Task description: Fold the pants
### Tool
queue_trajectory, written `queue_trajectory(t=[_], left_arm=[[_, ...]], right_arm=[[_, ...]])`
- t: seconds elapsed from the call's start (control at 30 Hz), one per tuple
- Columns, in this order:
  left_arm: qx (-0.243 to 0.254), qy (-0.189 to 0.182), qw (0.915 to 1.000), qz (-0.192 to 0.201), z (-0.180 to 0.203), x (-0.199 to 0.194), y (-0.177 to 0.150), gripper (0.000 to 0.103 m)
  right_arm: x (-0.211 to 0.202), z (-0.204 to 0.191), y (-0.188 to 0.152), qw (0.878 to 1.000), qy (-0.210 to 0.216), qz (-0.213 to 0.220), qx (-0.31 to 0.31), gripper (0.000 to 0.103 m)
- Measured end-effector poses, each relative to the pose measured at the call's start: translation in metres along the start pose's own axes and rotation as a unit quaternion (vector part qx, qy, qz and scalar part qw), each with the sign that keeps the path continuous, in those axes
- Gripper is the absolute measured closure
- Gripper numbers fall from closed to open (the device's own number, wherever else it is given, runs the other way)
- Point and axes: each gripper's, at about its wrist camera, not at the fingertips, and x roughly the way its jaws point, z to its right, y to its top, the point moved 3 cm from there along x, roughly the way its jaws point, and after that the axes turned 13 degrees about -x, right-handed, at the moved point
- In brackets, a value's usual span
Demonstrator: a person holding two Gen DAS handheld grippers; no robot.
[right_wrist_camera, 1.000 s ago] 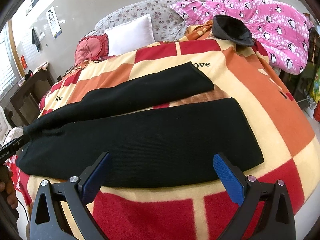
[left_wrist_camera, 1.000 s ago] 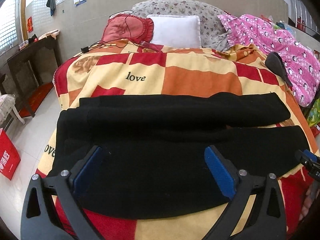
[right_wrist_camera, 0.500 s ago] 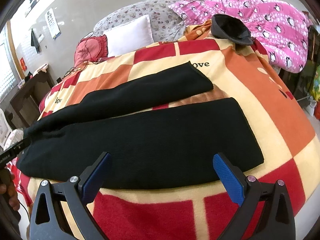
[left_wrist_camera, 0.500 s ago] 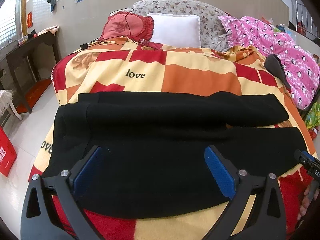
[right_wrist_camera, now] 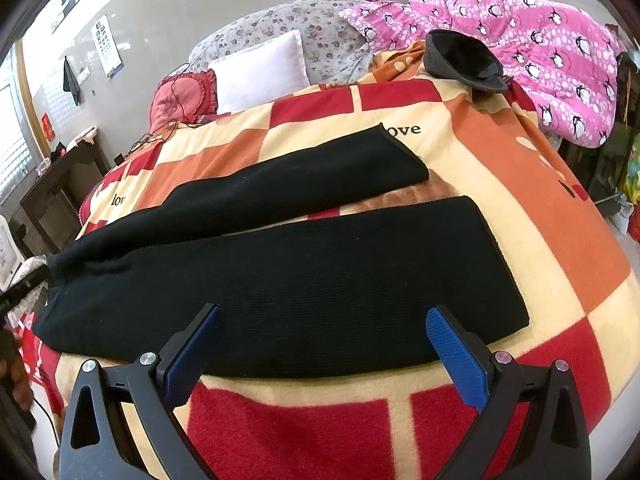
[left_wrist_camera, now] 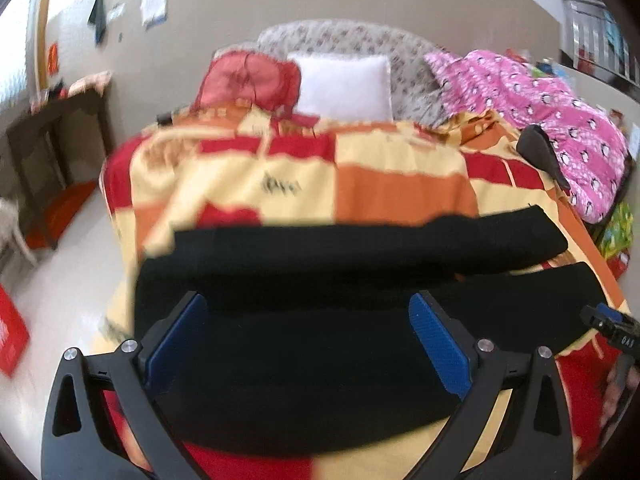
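Pants: black pants (right_wrist_camera: 280,276) lie spread flat on the bed (right_wrist_camera: 560,216), waist toward the left, the two legs splayed apart toward the right; not yet folded
Left hand-held gripper: the left hand-held gripper (left_wrist_camera: 308,340) hangs over the waist end with jaws wide and nothing between them; its view is now smeared by motion, where half a second ago it was sharp
Change: against the earlier left view the pants sit lower and nearer in the frame and more of the far wall shows; the gripper seems to be tilting or swinging, in my reading repositioning toward the waist edge
Right hand-held gripper: the right hand-held gripper (right_wrist_camera: 320,344) hovers at the near edge of the near leg, jaws wide, empty; its view is almost unchanged from a second ago
Contact: cannot tell whether either gripper touches the cloth
Meaning: no grasp is made; the fold is probably about to start, likely by laying one leg over the other
Nearby: a dark cap (right_wrist_camera: 464,60) rests further up the bed, well apart from the pants
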Motion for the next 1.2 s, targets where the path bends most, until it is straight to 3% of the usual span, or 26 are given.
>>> queue_trajectory(t=[0.07,0.13,0.27,0.37,0.47,0.53,0.63,1.0,1.1,1.2], left_arm=[[0.022,0.004,0.9995,0.023,-0.021,0.001,0.025,0.001],[0.043,-0.019,0.9983,0.033,-0.045,0.011,0.052,0.0],[0.077,-0.032,0.9966,0.0,-0.098,0.069,0.091,0.0],[0.074,-0.033,0.9959,-0.04,-0.12,0.108,0.096,0.001],[0.075,-0.067,0.9918,-0.079,-0.124,0.132,0.085,0.015],[0.096,-0.07,0.9881,-0.098,-0.118,0.142,0.074,0.04],[0.119,-0.085,0.9792,-0.141,-0.11,0.156,0.058,0.065],[0.096,-0.135,0.9737,-0.157,-0.118,0.148,0.051,0.066],[0.086,-0.126,0.9755,-0.158,-0.117,0.149,0.052,0.097],[0.092,-0.113,0.9787,-0.145,-0.114,0.141,0.056,0.099]], right_arm=[[0.0,0.001,0.0,1.0,0.002,0.001,0.001,0.003],[0.0,0.001,0.0,1.0,0.003,0.002,0.002,0.003],[0.0,0.002,0.0,1.0,0.006,0.002,0.003,0.003],[0.001,0.0,0.0,1.0,0.003,-0.001,-0.001,0.003],[0.001,0.001,0.0,1.0,0.003,-0.003,0.001,0.003],[0.002,0.002,0.0,1.0,0.003,-0.006,0.003,0.003],[0.005,0.001,0.0,1.0,0.002,-0.011,0.001,0.003],[0.008,-0.003,0.0,1.0,0.0,-0.015,-0.004,0.003],[0.008,-0.002,0.0,1.0,0.0,-0.015,-0.004,0.003],[0.007,-0.001,0.001,1.0,-0.002,-0.013,-0.005,0.003]])
